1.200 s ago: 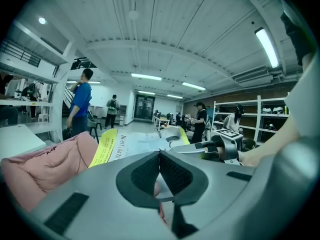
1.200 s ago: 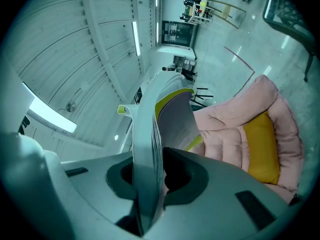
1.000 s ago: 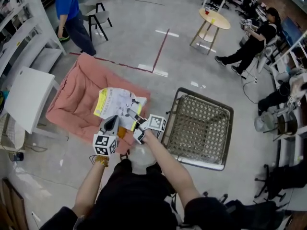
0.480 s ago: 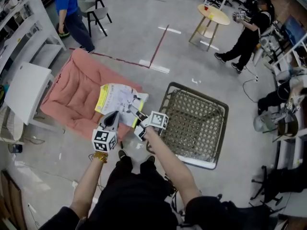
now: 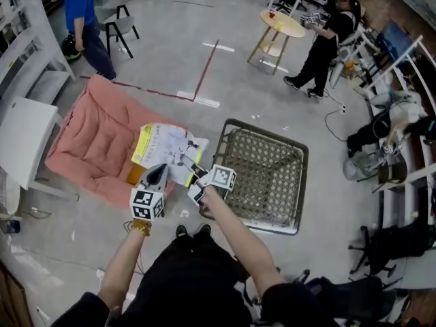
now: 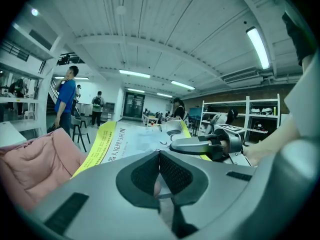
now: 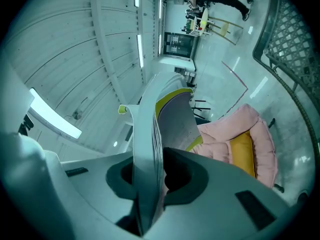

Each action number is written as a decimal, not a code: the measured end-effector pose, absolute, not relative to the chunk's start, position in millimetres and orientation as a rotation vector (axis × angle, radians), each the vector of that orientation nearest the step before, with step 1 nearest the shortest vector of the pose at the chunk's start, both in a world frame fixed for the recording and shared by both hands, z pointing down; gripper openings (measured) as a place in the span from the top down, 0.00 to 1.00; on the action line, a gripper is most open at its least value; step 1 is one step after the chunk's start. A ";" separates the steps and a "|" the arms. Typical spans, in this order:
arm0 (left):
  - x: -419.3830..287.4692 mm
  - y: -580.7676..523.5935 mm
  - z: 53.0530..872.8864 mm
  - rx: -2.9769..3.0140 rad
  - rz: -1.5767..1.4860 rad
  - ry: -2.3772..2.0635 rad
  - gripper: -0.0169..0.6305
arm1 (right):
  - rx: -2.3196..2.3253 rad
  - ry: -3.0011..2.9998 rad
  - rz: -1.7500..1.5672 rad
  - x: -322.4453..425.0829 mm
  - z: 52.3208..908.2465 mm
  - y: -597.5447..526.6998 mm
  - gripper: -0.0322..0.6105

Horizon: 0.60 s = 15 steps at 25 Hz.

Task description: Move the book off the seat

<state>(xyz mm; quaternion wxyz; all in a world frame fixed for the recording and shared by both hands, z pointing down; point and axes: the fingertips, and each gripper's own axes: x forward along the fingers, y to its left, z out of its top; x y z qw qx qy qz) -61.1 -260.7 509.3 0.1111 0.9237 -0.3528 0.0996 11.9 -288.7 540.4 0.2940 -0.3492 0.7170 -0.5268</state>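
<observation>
The book (image 5: 163, 145), white pages with a yellow band, hangs open just above the right edge of the pink cushioned seat (image 5: 88, 138). My right gripper (image 5: 184, 160) is shut on its near right edge; in the right gripper view the book's pages (image 7: 150, 134) stand edge-on between the pads (image 7: 175, 176). My left gripper (image 5: 159, 172) is at the book's near edge, and its jaws (image 6: 160, 156) look shut on a thin page edge. From the left gripper view the book (image 6: 127, 144) spreads ahead, with the right gripper (image 6: 200, 145) beside it.
A wicker-seated metal chair (image 5: 262, 176) stands just right of the book. A yellow pad (image 5: 135, 176) lies on the pink seat under the book. White shelving (image 5: 24, 142) is at the left. People, a grey chair (image 5: 119, 26) and a round table (image 5: 281, 24) are farther off.
Both grippers and the book have shifted a little right, toward the wicker chair, so the book reaches further past the pink seat's right edge. Both grips look unchanged.
</observation>
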 end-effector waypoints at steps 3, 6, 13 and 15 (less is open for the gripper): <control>-62.5 -260.2 511.9 2.721 0.291 -1.010 0.96 | -0.957 1.895 -1.378 12.6 537.5 -286.6 0.83; -58.2 -256.4 513.1 2.728 0.296 -0.988 0.96 | -0.966 1.906 -1.335 18.9 536.4 -282.2 0.83; -24.6 -241.9 506.9 2.763 0.297 -0.965 0.96 | -0.982 1.847 -1.356 54.3 540.5 -262.5 0.83; -13.2 -236.5 506.1 2.769 0.303 -0.963 0.96 | -0.994 1.850 -1.346 68.6 541.8 -257.6 0.83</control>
